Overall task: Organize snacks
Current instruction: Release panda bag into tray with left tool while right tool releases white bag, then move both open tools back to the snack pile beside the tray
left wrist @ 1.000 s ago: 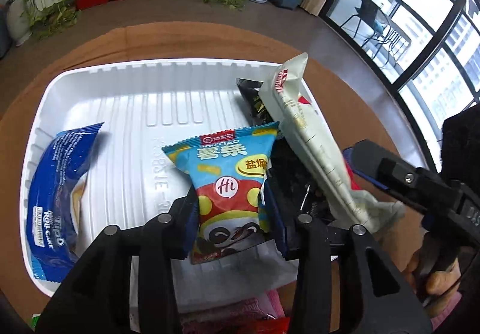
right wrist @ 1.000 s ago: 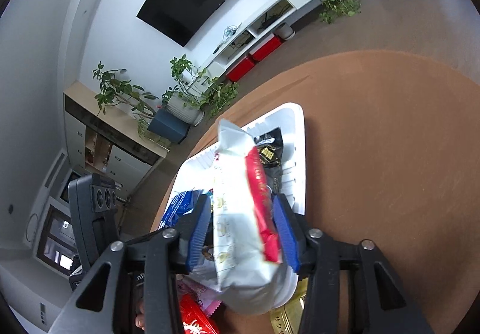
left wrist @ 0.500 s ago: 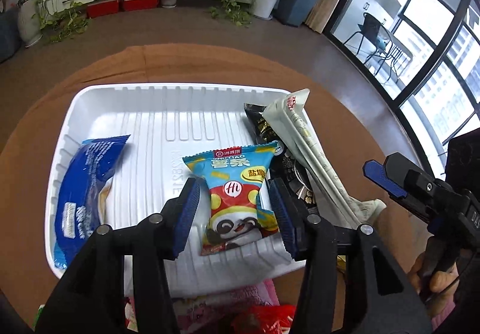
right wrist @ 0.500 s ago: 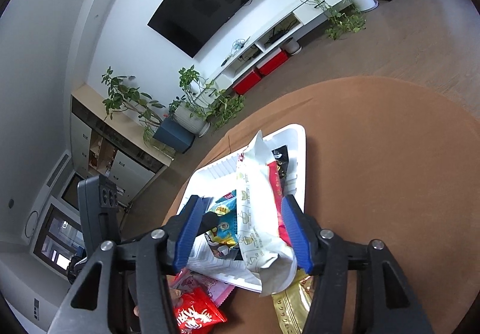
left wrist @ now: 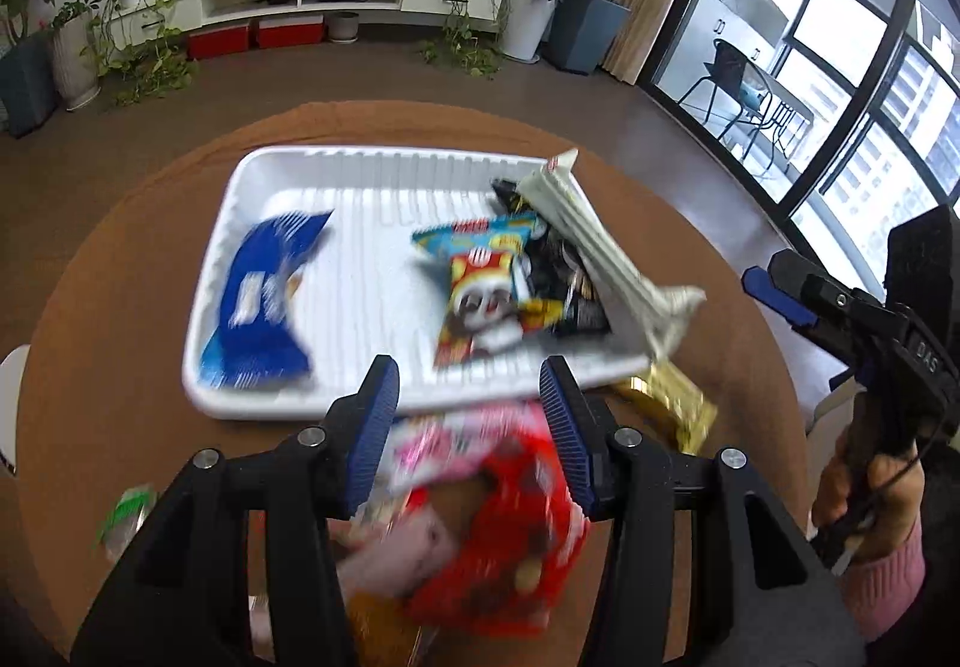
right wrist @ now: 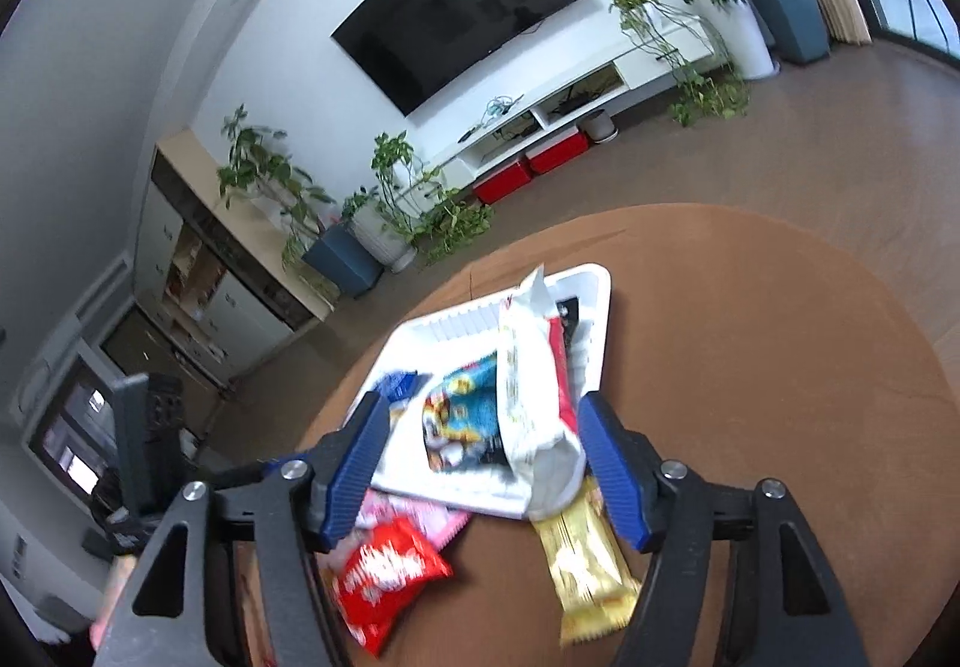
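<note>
A white tray [left wrist: 240,199] sits on the round brown table [left wrist: 120,259]. In it lie a blue packet [left wrist: 258,301], a panda snack packet [left wrist: 480,289] and a black packet [left wrist: 570,289]. A long white packet [left wrist: 600,247] leans on the tray's right rim. My left gripper [left wrist: 468,415] hangs open in front of the tray, nothing between its pads. My right gripper [right wrist: 480,427] has its jaws opening. The white packet [right wrist: 528,367] shows between its pads, untouched. A red packet [right wrist: 384,577], a pink packet [right wrist: 414,517] and a gold bar [right wrist: 588,553] lie on the table before the tray.
In the left wrist view the right gripper's black body [left wrist: 888,331] and the hand holding it [left wrist: 864,493] are at the right edge. A green-topped item [left wrist: 129,511] sits near the left. Brown tabletop shows right of the tray [right wrist: 780,397].
Both grippers let go of their packets and drew back and up from the tray. The panda packet now lies in the tray; the white packet rests against its right rim.
</note>
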A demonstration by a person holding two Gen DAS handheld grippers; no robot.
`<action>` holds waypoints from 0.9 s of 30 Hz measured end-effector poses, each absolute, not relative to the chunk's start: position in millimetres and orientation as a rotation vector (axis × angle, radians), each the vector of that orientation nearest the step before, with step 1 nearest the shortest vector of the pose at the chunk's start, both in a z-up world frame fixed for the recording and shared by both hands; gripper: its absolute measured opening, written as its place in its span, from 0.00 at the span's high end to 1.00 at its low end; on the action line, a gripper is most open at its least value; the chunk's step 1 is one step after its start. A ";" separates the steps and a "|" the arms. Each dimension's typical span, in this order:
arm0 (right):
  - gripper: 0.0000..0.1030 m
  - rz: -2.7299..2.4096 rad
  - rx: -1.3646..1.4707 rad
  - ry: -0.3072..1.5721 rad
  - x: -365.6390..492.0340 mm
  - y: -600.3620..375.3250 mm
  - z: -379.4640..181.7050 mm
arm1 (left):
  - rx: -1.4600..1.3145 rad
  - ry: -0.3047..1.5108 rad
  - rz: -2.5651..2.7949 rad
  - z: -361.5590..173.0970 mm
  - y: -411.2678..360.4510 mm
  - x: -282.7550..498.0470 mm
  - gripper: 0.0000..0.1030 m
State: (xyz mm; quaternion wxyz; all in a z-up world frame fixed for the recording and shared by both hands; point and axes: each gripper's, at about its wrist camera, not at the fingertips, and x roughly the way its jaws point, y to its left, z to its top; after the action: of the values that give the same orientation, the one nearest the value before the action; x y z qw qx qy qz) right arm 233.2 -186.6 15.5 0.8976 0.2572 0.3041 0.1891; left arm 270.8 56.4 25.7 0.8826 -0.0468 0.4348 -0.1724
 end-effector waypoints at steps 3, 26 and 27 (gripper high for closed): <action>0.32 0.389 0.471 0.650 219.1 -179.5 13.7 | -0.093 0.905 -0.355 25.4 62.7 243.5 0.54; 0.32 0.448 0.320 0.804 141.8 -124.8 -19.9 | -0.040 0.934 -0.303 -20.1 85.0 134.7 0.54; 0.32 0.463 0.324 0.811 141.2 -119.0 -20.8 | -0.028 0.937 -0.298 -21.9 85.3 133.9 0.54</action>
State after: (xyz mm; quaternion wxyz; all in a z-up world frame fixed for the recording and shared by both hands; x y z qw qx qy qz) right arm 141.2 -119.0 -20.8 0.8804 0.1553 0.3892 0.2220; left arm 133.9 85.3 -21.9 0.8815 -0.0136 0.4497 -0.1430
